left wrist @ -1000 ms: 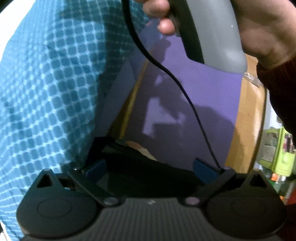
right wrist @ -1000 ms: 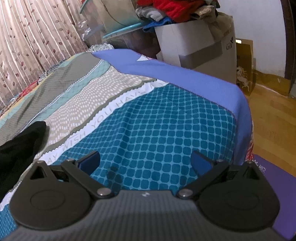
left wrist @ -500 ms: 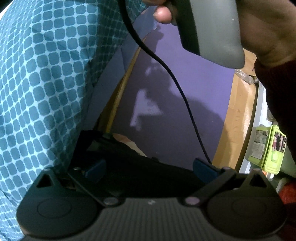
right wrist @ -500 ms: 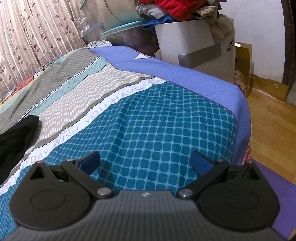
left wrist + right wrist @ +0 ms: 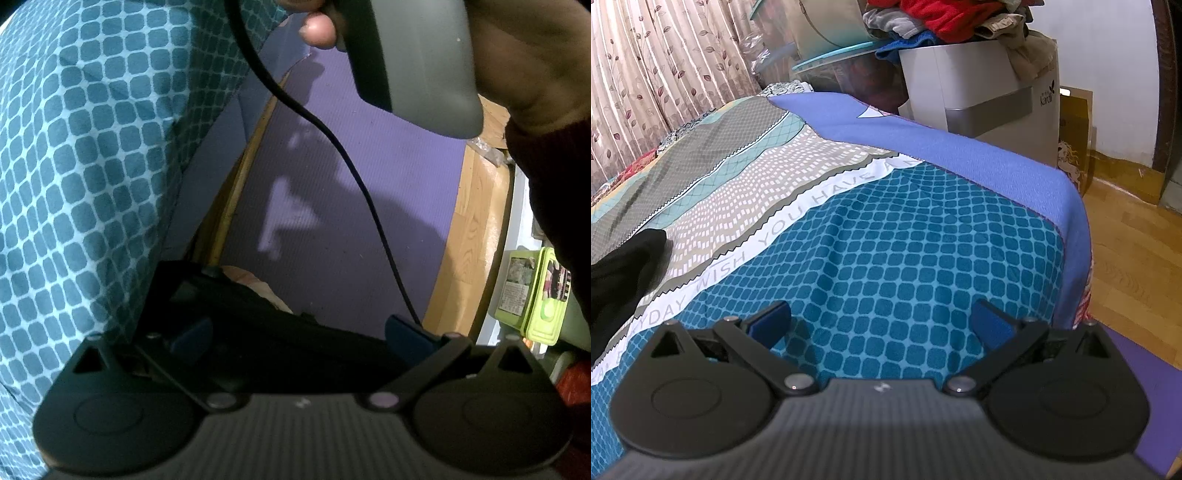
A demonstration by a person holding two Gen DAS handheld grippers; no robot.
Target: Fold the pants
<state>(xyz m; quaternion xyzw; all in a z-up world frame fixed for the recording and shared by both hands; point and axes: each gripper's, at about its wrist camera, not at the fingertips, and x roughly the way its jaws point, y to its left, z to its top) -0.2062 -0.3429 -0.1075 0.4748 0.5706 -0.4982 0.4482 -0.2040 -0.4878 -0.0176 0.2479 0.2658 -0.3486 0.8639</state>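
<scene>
My right gripper (image 5: pixel 881 325): jaws wide, empty, over bed (image 5: pixel 923 258). Pants (image 5: pixel 617 273): black heap far left of it on bed, well apart; long axis can't tell. My left gripper (image 5: pixel 299 332): jaws spread, aimed off bed edge at purple mat (image 5: pixel 369 184); dark mass between fingers, unclear what. Judging which arm nearer pants: can't tell.

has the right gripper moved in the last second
Yes. The right gripper has shifted: the white appliance by the bed sits lower and the black pants farther left in its view. Its fingers stay wide apart.
</scene>
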